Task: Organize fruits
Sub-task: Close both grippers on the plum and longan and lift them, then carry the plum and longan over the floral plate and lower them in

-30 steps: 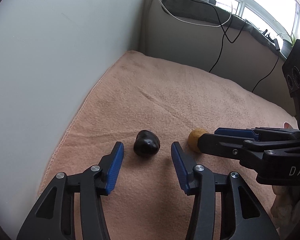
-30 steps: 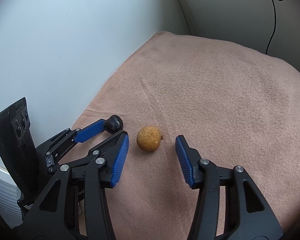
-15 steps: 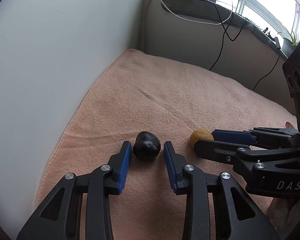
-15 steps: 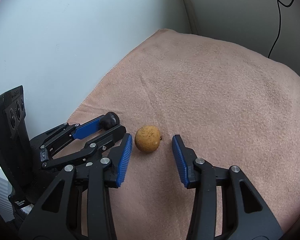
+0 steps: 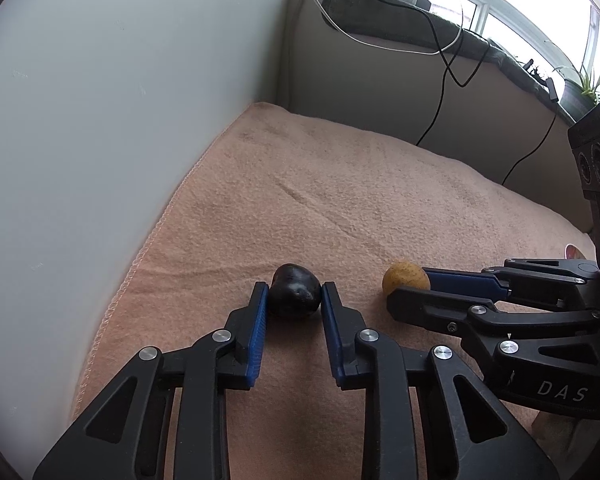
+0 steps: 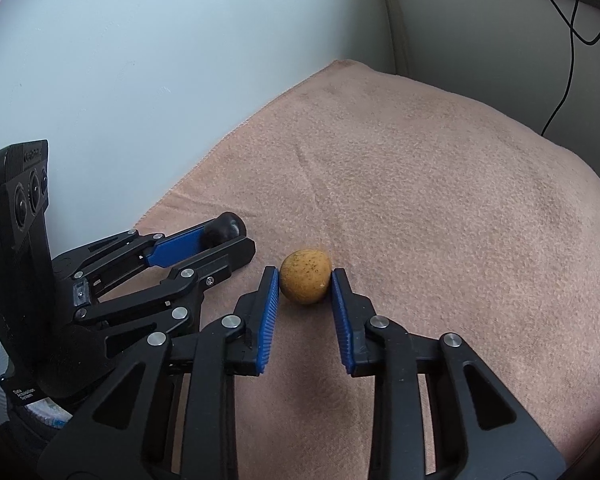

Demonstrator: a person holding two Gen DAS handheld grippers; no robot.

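A dark, nearly black fruit (image 5: 294,296) lies on the peach towel (image 5: 360,200) near its left hem. My left gripper (image 5: 293,289) is closing its jaws on it, and both blue pads touch its sides. Just to its right lies a round yellow-brown speckled fruit (image 6: 306,282). My right gripper (image 6: 305,276) is closing on this one, its blue pads against both sides. In the right wrist view the left gripper (image 6: 228,240) shows at the left with the dark fruit (image 6: 226,226) at its tips. Both fruits still rest on the towel.
A white wall (image 5: 100,120) runs along the towel's left hem. A beige panel (image 5: 380,92) stands behind, with black cables (image 5: 440,92) hanging down it. Above is a windowsill with a potted plant (image 5: 584,88). The towel stretches away beyond the fruits.
Both grippers have closed from wide apart onto their fruits: the left on the dark one, the right on the yellow-brown one. Neither fruit has moved.
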